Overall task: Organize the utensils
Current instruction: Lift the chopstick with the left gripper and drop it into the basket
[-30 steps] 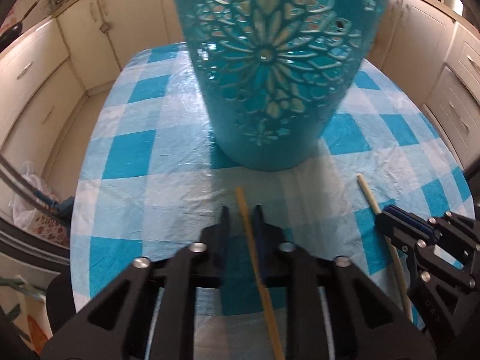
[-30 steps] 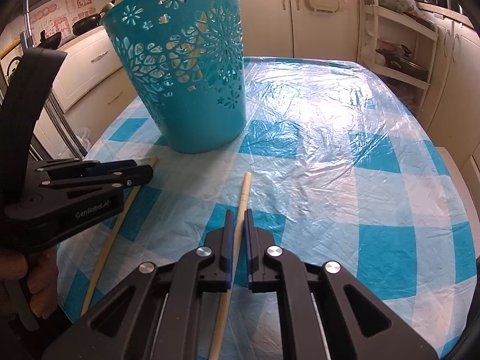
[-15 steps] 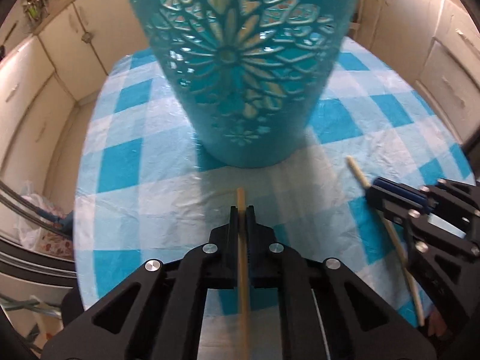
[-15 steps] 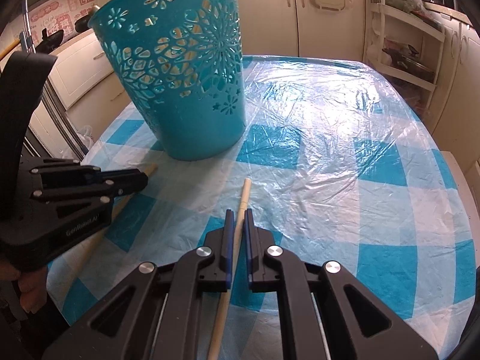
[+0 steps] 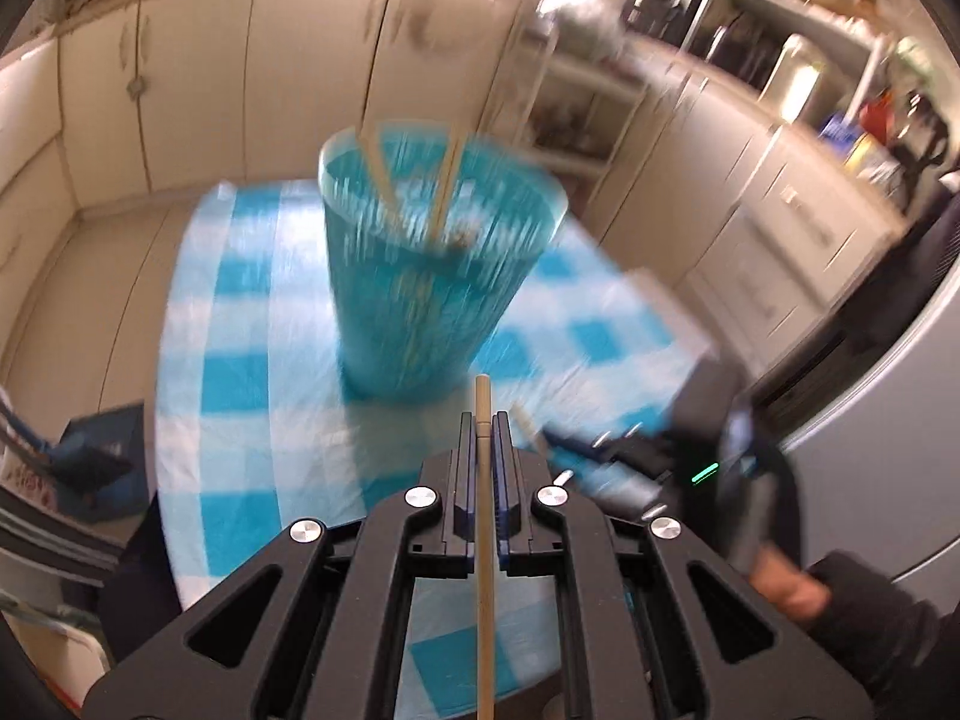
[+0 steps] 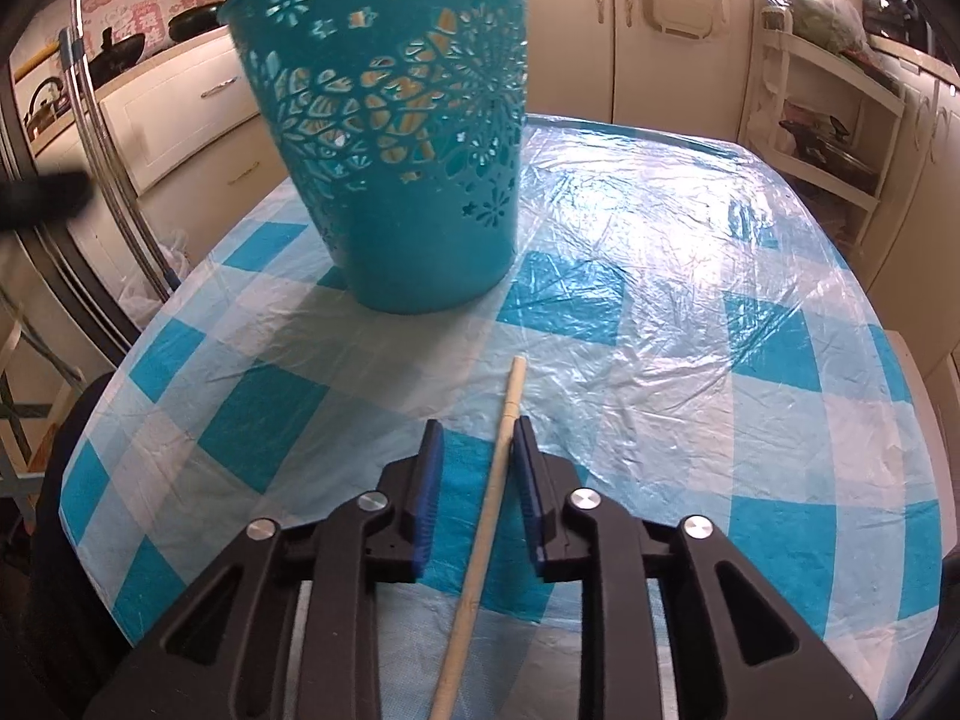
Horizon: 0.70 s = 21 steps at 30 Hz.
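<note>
A teal cut-out basket (image 5: 441,264) stands on the blue-checked table; it also shows in the right wrist view (image 6: 408,138). Two wooden sticks (image 5: 444,192) lean inside it. My left gripper (image 5: 483,420) is shut on a wooden chopstick (image 5: 483,516) and holds it high above the table, in front of the basket. My right gripper (image 6: 477,438) is open, its jaws either side of a second wooden chopstick (image 6: 492,498) that lies on the table. The right gripper (image 5: 534,423) also shows low at the right of the left wrist view.
The table (image 6: 690,312) has a crinkled plastic cover. Cream cabinets (image 5: 198,78) ring the room. An open shelf unit (image 6: 822,114) stands at the right. The table edge (image 6: 102,420) drops off at the left.
My left gripper has lifted its chopstick well above the table, so the basket's open top now shows. My right gripper has opened around the chopstick on the table.
</note>
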{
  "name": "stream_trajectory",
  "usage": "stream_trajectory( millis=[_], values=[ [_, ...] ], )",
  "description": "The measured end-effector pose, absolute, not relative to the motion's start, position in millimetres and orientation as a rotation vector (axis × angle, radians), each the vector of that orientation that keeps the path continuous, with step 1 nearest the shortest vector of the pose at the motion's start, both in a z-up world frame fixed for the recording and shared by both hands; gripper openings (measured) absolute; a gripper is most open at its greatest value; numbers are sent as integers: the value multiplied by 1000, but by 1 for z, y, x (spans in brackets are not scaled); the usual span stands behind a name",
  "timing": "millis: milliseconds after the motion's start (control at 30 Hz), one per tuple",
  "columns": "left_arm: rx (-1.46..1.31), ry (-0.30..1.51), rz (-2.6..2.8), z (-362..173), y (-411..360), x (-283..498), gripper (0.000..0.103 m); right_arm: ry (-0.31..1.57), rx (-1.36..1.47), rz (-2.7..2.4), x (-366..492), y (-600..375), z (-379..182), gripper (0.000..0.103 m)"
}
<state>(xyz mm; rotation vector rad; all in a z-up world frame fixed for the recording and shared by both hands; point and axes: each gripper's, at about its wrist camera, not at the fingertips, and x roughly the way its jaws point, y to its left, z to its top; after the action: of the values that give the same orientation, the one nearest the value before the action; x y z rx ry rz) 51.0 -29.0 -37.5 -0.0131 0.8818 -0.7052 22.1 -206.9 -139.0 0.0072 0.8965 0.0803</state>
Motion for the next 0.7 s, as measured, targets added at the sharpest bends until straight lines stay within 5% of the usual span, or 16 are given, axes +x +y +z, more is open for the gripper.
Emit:
stream_trajectory(
  millis=[300, 700],
  values=[
    [-174, 616, -663, 45, -24, 88, 5, 896, 41, 93, 23, -212, -139, 26],
    [-241, 334, -418, 75, -62, 159, 5, 893, 151, 138, 24, -229, -139, 26]
  ],
)
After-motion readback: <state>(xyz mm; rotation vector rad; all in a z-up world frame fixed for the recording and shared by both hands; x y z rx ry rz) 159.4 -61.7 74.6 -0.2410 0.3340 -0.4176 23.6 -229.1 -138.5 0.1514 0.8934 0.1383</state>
